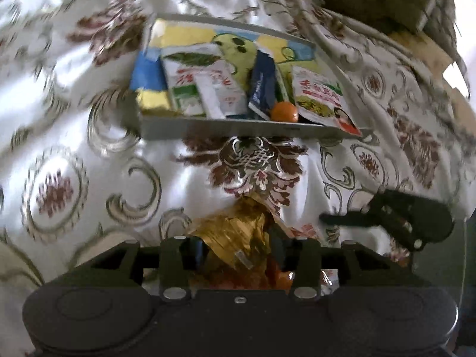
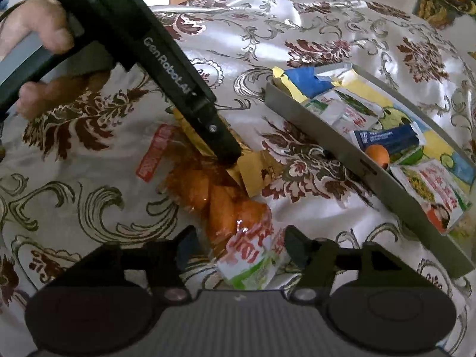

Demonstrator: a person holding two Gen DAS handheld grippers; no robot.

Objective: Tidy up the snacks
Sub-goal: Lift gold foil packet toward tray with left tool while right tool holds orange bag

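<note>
The right tool (image 2: 236, 247) was spread wide, with nothing between its fingers. Right in front of it lay a clear snack bag (image 2: 229, 208) full of orange pieces, flat on the flowered cloth of the bench (image 2: 89, 208). The bag's white and green end sat between the two fingers, so I think the tool was set there to take that end.

The left tool (image 1: 235, 250) was pinching the gold top of the same bag (image 1: 235, 232). It came in from 11 o'clock in the right view, and pinching the top probably kept the bag from sliding.

Farther off, at about 2 o'clock, sat a gray tray (image 2: 342, 154) with low walls. Inside lay white and green packets (image 1: 202, 83), a dark blue packet (image 1: 263, 86), a small orange ball (image 1: 284, 112) and a packet with a face on it (image 1: 325, 98). The tray was quite full. The most room looked to be at its far side. The near wall was an edge the bag would have to go over. The cloth between bag and tray was bare.
</note>
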